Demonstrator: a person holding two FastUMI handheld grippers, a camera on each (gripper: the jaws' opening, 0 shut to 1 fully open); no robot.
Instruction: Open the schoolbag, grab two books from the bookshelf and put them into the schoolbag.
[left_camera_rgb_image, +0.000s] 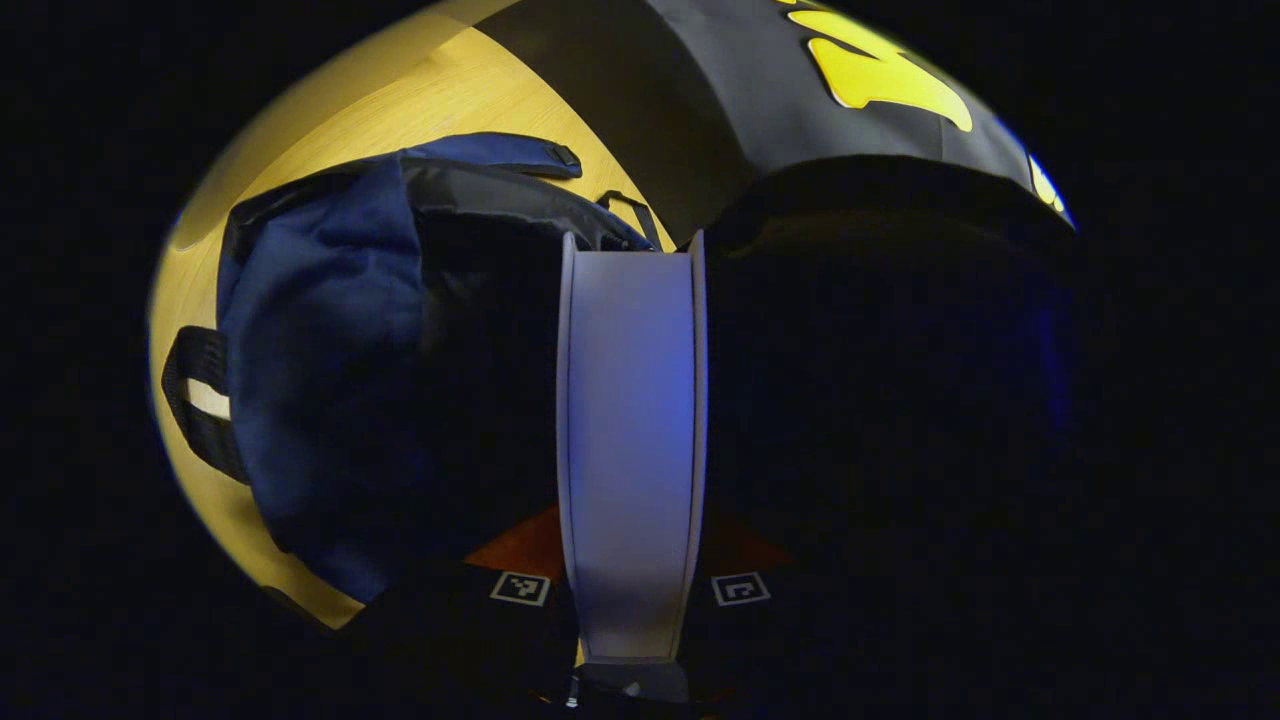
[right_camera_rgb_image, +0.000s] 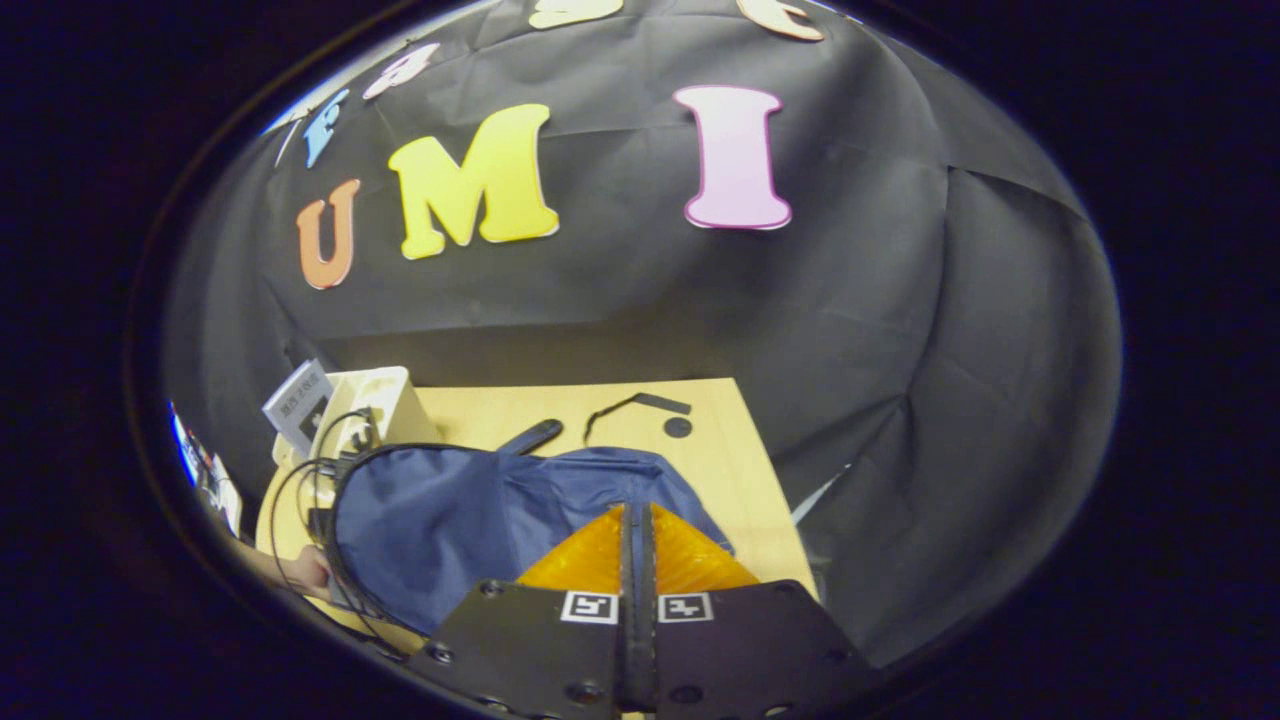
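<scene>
In the left gripper view my left gripper (left_camera_rgb_image: 630, 545) is shut on a white book (left_camera_rgb_image: 630, 420), held edge-on between the orange fingers (left_camera_rgb_image: 520, 548). The book reaches forward into the dark mouth of the blue schoolbag (left_camera_rgb_image: 320, 340), which lies on the wooden table (left_camera_rgb_image: 450, 90). In the right gripper view my right gripper (right_camera_rgb_image: 637, 545) hovers over the near end of the schoolbag (right_camera_rgb_image: 450, 515). Its orange fingers (right_camera_rgb_image: 590, 560) are pressed together and nothing shows between them. A cream bookshelf (right_camera_rgb_image: 385, 395) with a book (right_camera_rgb_image: 298, 400) leaning in it stands beyond the bag at the left.
A black strap (right_camera_rgb_image: 640, 405) and a small black disc (right_camera_rgb_image: 678, 427) lie on the table (right_camera_rgb_image: 740, 470) behind the bag. A hand (right_camera_rgb_image: 305, 572) and thin cables (right_camera_rgb_image: 300, 480) sit at the bag's left. The table's right edge meets the black cloth wall (right_camera_rgb_image: 900, 400).
</scene>
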